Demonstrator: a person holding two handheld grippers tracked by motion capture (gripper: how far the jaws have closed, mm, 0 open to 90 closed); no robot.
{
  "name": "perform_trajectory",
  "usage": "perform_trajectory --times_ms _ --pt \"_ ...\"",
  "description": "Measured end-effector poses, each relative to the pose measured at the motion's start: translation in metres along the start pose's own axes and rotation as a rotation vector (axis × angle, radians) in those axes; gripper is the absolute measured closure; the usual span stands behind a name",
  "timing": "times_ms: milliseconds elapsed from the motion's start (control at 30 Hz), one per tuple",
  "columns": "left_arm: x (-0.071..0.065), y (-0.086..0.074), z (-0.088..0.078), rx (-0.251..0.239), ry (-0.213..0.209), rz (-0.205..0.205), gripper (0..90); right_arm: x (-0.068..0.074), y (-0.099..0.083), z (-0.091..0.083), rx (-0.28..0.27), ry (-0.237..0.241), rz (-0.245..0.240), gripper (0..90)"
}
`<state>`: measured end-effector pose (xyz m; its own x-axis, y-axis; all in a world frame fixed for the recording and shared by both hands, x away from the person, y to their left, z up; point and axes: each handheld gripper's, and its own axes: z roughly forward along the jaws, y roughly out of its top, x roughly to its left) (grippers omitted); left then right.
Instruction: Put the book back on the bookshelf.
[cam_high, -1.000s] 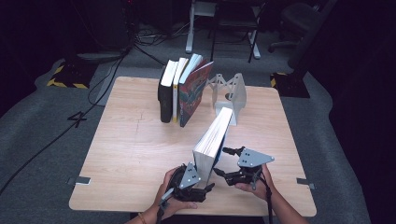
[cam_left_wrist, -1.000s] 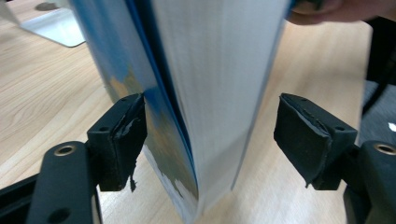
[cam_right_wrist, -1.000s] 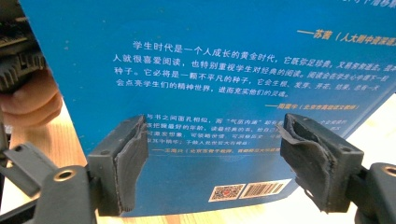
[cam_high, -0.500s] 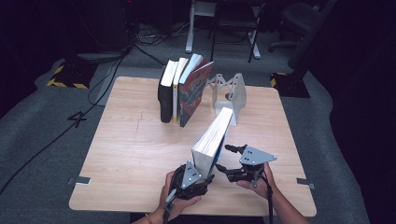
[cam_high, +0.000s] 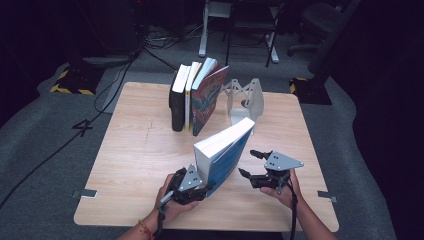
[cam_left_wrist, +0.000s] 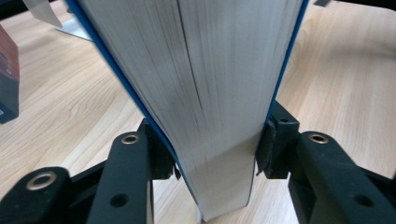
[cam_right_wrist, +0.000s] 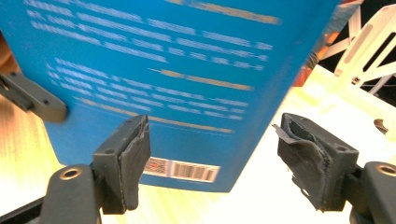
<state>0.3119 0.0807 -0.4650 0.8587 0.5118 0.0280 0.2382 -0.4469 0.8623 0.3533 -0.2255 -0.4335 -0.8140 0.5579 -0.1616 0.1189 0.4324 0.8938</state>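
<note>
counter (cam_high: 135, 165): light wood; everything sits on it.
book row (cam_high: 192, 97): standing upright at the far middle of the counter, well apart from your hands; the colourful-cover one leans on the others.
bookend (cam_high: 245, 97): white, just right of the book row, behind the book you hold.
left tool (cam_high: 192, 187): your left hand has it at the near edge, left of centre. Jaws have just been closing with the book between them. In the left gripper view both pads (cam_left_wrist: 268, 147) sit against the blue covers at the book's lower corner, so it is clamped on the book.
book (cam_high: 222, 150): thick, blue cover, white page block. Tilted, near end down at your left tool, far end raised toward the bookend. In the left gripper view the page edge (cam_left_wrist: 201, 70) runs up between the jaws. In the right gripper view the blue back cover (cam_right_wrist: 177, 70) with a barcode faces your right tool.
right tool (cam_high: 252, 162): your right hand holds it just right of the book, jaws aimed at the cover. Jaws spread wide, nothing between the pads (cam_right_wrist: 135, 154); released, not touching the book as far as you can see.
</note>
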Motion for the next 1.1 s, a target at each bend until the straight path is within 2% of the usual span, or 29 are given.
perform_trajectory --times_ms 200,400,500,633,800,967,1033,1100 --pt "0.011 -0.007 -0.016 0.022 -0.074 0.030 58.2 -0.002 -0.003 0.002 0.009 0.006 0.009 25.6" --pt "0.023 -0.016 -0.033 0.035 -0.183 0.064 58.9 0.001 -0.001 0.004 0.009 0.032 -0.020 25.4" --pt "0.025 -0.019 -0.039 0.040 -0.210 0.079 59.1 0.003 0.000 0.005 0.002 0.047 -0.026 25.5" --pt "0.026 -0.023 -0.047 0.050 -0.242 0.085 59.1 0.010 0.002 0.008 0.001 0.092 -0.046 25.9" --pt "0.026 -0.026 -0.054 0.055 -0.262 0.091 59.1 0.017 0.003 0.012 0.004 0.146 -0.066 25.5" --pt "0.026 -0.027 -0.055 0.056 -0.255 0.098 58.8 0.020 0.004 0.020 0.011 0.207 -0.064 25.0" --pt "0.025 -0.027 -0.055 0.054 -0.254 0.100 58.7 0.019 0.005 0.023 0.003 0.240 -0.052 25.2" --pt "0.025 -0.027 -0.055 0.057 -0.251 0.104 58.6 0.019 0.005 0.025 -0.004 0.260 -0.060 25.3"
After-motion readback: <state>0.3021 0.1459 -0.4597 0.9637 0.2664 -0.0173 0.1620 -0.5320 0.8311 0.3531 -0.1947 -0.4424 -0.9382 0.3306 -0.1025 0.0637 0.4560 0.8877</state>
